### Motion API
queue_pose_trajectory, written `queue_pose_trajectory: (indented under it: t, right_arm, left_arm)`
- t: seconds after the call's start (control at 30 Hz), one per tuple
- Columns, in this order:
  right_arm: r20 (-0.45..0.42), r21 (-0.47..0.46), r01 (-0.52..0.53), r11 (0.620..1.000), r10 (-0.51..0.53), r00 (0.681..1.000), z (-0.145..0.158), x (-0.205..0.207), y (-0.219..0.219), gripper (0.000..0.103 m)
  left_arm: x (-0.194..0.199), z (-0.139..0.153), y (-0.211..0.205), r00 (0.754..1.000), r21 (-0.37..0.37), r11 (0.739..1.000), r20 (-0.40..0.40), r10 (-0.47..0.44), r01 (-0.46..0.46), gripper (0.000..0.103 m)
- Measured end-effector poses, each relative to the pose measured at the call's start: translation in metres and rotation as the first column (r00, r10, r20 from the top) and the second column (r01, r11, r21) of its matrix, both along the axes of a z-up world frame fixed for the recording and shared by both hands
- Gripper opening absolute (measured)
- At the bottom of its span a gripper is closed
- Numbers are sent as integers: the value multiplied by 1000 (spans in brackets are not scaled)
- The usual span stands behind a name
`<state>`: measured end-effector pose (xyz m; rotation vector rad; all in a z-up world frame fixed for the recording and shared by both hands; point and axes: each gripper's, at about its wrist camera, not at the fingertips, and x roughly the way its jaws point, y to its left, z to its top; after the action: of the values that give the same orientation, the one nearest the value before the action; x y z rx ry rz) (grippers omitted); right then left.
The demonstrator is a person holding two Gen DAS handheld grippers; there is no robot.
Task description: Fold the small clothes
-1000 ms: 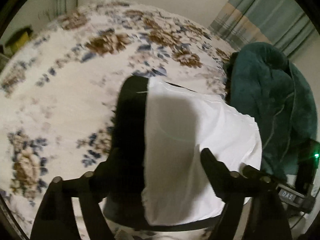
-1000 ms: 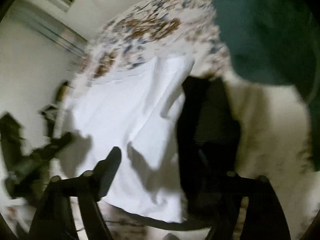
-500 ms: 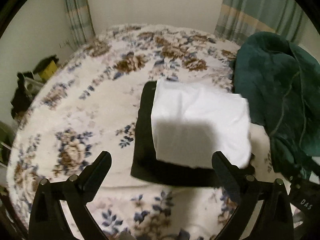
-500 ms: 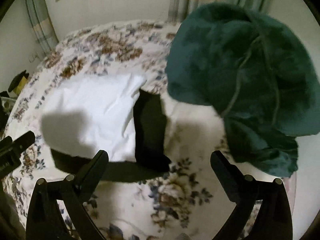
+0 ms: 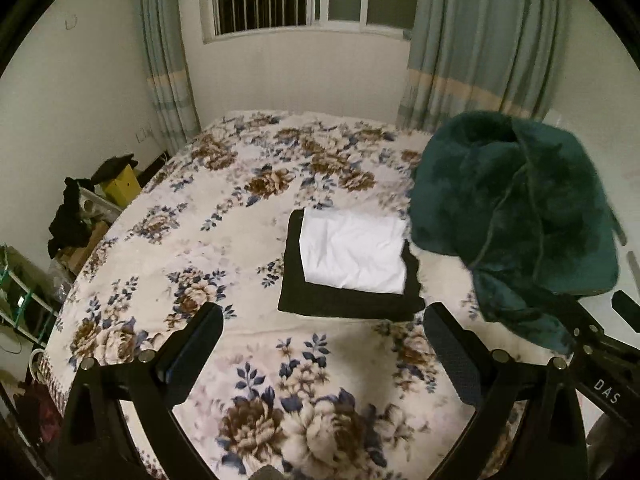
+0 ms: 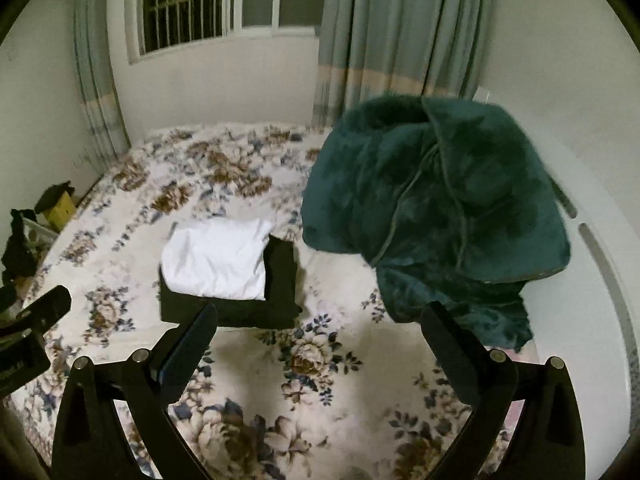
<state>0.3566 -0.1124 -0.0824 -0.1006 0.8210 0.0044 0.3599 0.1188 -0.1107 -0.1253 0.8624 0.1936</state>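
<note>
Folded white cloth (image 5: 352,254) is stacked on black garment (image 5: 344,300), mid bed (image 5: 192,248). Both hand-held grippers (left (image 5: 322,354), right (image 6: 320,344)) are held apart, w/ nothing gripped. Soft, light; best pinched at edges.

Two matte black handheld grippers
The left gripper (image 5: 322,344) and right gripper (image 6: 318,342) have angular plastic fingers, silver round screws, and white "DAS" lettering on one.
</note>
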Motion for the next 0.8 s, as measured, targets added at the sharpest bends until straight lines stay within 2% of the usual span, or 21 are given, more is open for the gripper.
queue_pose_trajectory:
  t: [0.2, 0.37, 0.53, 0.8]
  right_arm:
    - [93, -11, -18, 1000, 19, 996, 77, -77, -15, 103]
    - [138, 0, -32, 999, 32, 990, 125, -131, -28, 103]
    - [173, 11, -47, 999, 44, 984, 157, -170, -34, 103]
    - [190, 11, -77, 997, 73, 979, 176, -203, -35, 103]
  left_arm:
    - [-55, 58, -15, 998, 10, 1000, 68, 0, -1, 103]
    - [-88, 85, -26, 995, 20, 1000, 98, -11, 9, 103]
    - [-115, 100, -32, 993, 21, 1000, 117, -8, 6, 103]
    - [-139, 115, -32, 989, 39, 999, 147, 0, -6, 103]
